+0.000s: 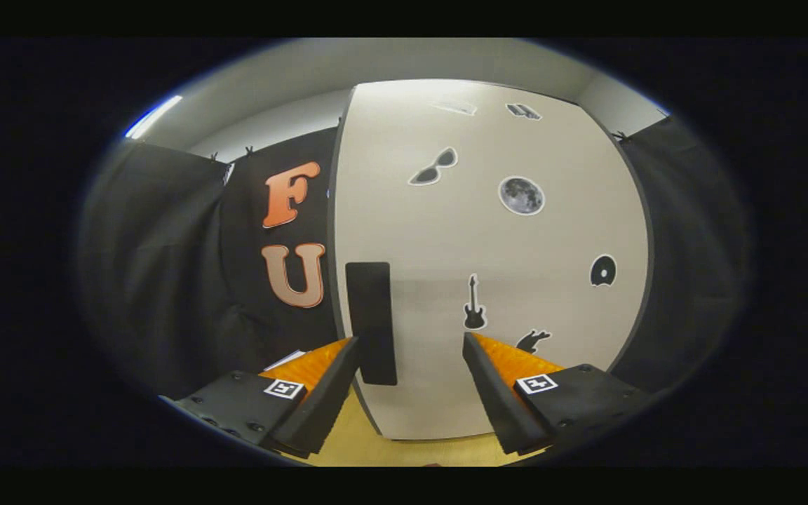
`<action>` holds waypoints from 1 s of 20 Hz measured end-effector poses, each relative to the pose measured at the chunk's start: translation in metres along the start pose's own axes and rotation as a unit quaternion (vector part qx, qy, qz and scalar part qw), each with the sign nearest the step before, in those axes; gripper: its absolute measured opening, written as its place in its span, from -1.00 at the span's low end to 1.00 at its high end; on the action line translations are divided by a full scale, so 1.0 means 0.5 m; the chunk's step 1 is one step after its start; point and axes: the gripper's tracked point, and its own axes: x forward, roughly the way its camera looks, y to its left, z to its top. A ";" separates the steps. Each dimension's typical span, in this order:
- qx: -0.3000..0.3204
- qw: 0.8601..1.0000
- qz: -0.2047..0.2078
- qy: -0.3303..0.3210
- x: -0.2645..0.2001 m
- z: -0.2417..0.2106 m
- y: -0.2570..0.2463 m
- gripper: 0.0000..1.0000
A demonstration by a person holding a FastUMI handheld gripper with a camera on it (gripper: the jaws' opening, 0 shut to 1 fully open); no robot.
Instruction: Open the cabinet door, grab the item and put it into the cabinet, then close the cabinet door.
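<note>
Cabinet door [509, 245]: white, shut, stickered, at 12 o'clock just beyond the tongs [411, 347]. Black handle [372, 322]: upright, at 11 o'clock, just beside the left fingertip. Tongs: spread wide, gripping nothing. Tabletop [390, 452]: yellow, beneath.

The cabinet door [495, 266] is white, dotted with dark stickers, and appears shut. Its flat black handle [372, 322] stands upright near the door's left edge, just ahead of the left finger.
</note>
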 end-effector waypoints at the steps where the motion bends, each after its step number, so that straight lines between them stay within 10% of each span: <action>1: 0.002 1.000 0.001 -0.002 -0.018 0.003 -0.005 0.90; 20: -0.004 0.998 -0.058 -0.019 -0.414 0.001 -0.302 0.89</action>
